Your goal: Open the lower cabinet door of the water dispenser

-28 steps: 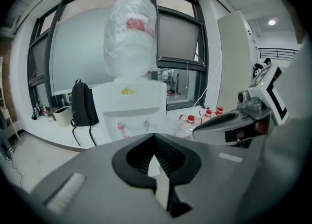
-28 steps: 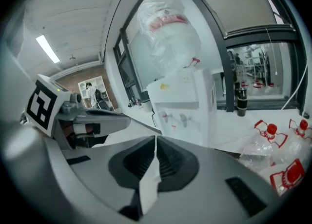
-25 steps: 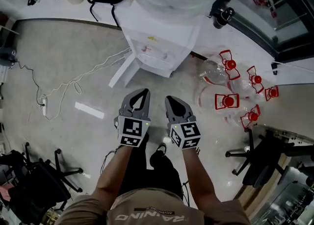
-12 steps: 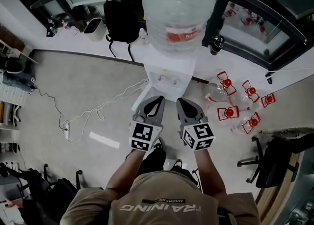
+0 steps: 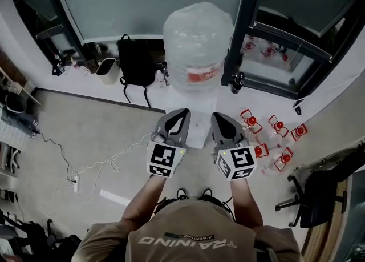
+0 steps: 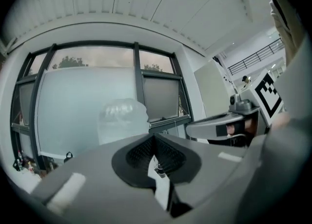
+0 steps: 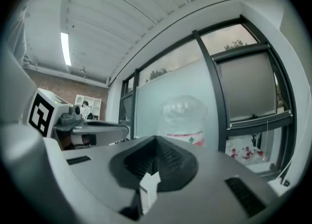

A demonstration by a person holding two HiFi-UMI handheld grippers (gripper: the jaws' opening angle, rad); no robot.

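While held side by side, the left tongs point(image 5: 181, 115) and right tongs point(image 5: 220, 119) are pressed together, empty. The water dispenser point(image 5: 198, 134) stands just beyond their tips, under its bottle point(image 5: 198, 44), lower door hidden.

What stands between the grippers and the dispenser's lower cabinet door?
Nothing visible. The left gripper and right gripper, both shut and empty, face the water bottle atop the dispenser; the door itself is out of view.
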